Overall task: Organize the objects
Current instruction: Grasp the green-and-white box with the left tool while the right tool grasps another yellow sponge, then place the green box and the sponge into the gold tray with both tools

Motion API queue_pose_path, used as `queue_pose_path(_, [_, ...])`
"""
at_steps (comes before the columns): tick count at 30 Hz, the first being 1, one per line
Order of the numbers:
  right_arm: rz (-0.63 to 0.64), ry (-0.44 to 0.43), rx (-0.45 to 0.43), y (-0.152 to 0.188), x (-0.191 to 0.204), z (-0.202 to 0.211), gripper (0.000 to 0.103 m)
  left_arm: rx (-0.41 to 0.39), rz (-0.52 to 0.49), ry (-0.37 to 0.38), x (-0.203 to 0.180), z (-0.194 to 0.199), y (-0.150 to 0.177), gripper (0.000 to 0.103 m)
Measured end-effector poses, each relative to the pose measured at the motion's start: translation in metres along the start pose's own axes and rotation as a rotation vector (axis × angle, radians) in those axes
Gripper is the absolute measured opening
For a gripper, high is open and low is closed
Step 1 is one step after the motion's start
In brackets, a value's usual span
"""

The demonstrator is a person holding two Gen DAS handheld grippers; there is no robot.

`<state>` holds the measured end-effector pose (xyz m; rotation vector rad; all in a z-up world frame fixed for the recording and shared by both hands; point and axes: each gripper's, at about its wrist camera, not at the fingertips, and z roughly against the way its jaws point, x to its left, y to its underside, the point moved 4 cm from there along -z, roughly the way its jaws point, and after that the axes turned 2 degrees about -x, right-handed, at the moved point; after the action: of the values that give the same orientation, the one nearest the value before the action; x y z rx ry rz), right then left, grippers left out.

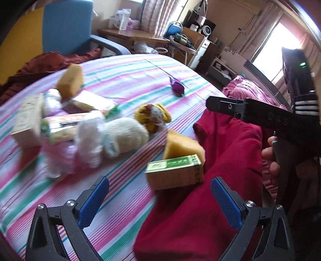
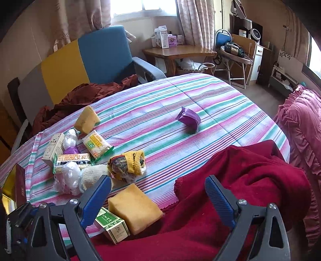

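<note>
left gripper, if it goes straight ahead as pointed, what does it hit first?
Most likely the small green-and-tan cardboard box, lying just ahead between the open jaws of the left gripper, at the edge of the crumpled red fabric. The yellow sponge block sits right behind it. Depth is approximate in the fisheye view.

Bedroom: striped bed sheet [image 2: 200,96], blue-yellow armchair [image 2: 100,56], wooden desk [image 2: 178,52] under curtained bright window [image 2: 140,8], beige walls, cluttered shelves right.

Both wrist views look down along their fingers at the pink-and-green striped bedspread [image 1: 128,80] [image 2: 160,104], close in; both share the green-labelled cardboard box [image 1: 174,172] [image 2: 112,224] near the crimson blanket [image 1: 220,160] [image 2: 240,180].
</note>
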<state>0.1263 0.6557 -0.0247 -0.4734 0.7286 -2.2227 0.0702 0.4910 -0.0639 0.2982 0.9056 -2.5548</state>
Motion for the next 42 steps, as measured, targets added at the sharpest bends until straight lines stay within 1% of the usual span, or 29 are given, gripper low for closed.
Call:
queue_pose_path(3, [0.005,-0.010,0.009,-0.001,0.000,-0.004,0.096,0.040,-0.001,-0.003,-0.002,-0.020,-0.003,0.102])
queue_pose_path(5, [0.014,-0.013,0.017,-0.003,0.000,-0.007,0.096,0.062,0.012,0.016,-0.001,-0.028,-0.003,0.102])
queue_pose_path(9, [0.031,-0.011,0.036,-0.004,0.003,-0.013,0.096,0.073,0.047,0.066,-0.001,-0.040,-0.005,0.102])
queue_pose_path(10, [0.036,-0.013,0.041,-0.005,0.003,-0.015,0.096,0.075,0.051,0.077,0.000,-0.041,-0.005,0.096])
queue_pose_path(11, [0.042,-0.012,0.048,-0.006,0.004,-0.017,0.096,0.075,0.051,0.084,0.001,-0.042,-0.004,0.081])
queue_pose_path(12, [0.048,-0.015,0.056,-0.006,0.006,-0.018,0.096,0.077,0.045,0.098,0.002,-0.042,-0.003,0.074])
queue_pose_path(13, [0.058,-0.029,0.068,-0.007,0.008,-0.020,0.096,0.078,0.042,0.101,0.004,-0.041,-0.002,0.074])
queue_pose_path(15, [0.081,-0.058,0.096,-0.007,0.015,-0.024,0.096,0.054,0.050,0.106,0.011,-0.032,0.002,0.073])
queue_pose_path(18, [0.170,-0.107,0.184,-0.003,0.032,-0.035,0.092,0.038,0.071,0.091,0.026,-0.017,0.011,0.073])
queue_pose_path(20, [0.252,-0.127,0.260,0.004,0.046,-0.044,0.090,0.026,0.093,0.070,0.038,-0.007,0.018,0.073])
queue_pose_path(22, [0.335,-0.114,0.325,0.013,0.057,-0.054,0.090,0.015,0.127,0.052,0.051,0.006,0.026,0.073])
queue_pose_path(24, [0.429,-0.076,0.400,0.024,0.066,-0.067,0.090,-0.002,0.153,0.027,0.062,0.018,0.035,0.073])
queue_pose_path(25, [0.457,-0.065,0.421,0.028,0.069,-0.071,0.089,-0.008,0.161,0.018,0.065,0.023,0.038,0.073])
queue_pose_path(26, [0.490,-0.052,0.449,0.032,0.072,-0.077,0.087,-0.016,0.170,0.005,0.070,0.031,0.043,0.073])
queue_pose_path(27, [0.513,-0.038,0.468,0.035,0.073,-0.080,0.078,-0.023,0.175,-0.007,0.073,0.036,0.046,0.073])
queue_pose_path(29, [0.547,-0.026,0.493,0.040,0.075,-0.084,0.073,-0.039,0.181,-0.025,0.077,0.047,0.053,0.073])
queue_pose_path(30, [0.562,-0.027,0.497,0.042,0.076,-0.085,0.065,-0.049,0.188,-0.032,0.080,0.053,0.056,0.073])
queue_pose_path(34, [0.560,-0.023,0.460,0.043,0.074,-0.078,0.055,-0.091,0.199,-0.058,0.086,0.077,0.067,0.073])
queue_pose_path(36, [0.553,-0.021,0.429,0.043,0.074,-0.068,0.054,-0.115,0.203,-0.073,0.090,0.090,0.072,0.074])
queue_pose_path(38, [0.548,-0.037,0.394,0.042,0.079,-0.056,0.053,-0.136,0.215,-0.084,0.094,0.102,0.076,0.074])
queue_pose_path(40, [0.547,-0.042,0.353,0.038,0.085,-0.043,0.053,-0.160,0.235,-0.096,0.101,0.116,0.081,0.074])
queue_pose_path(42, [0.542,-0.065,0.310,0.032,0.097,-0.029,0.053,-0.186,0.255,-0.114,0.107,0.128,0.086,0.074])
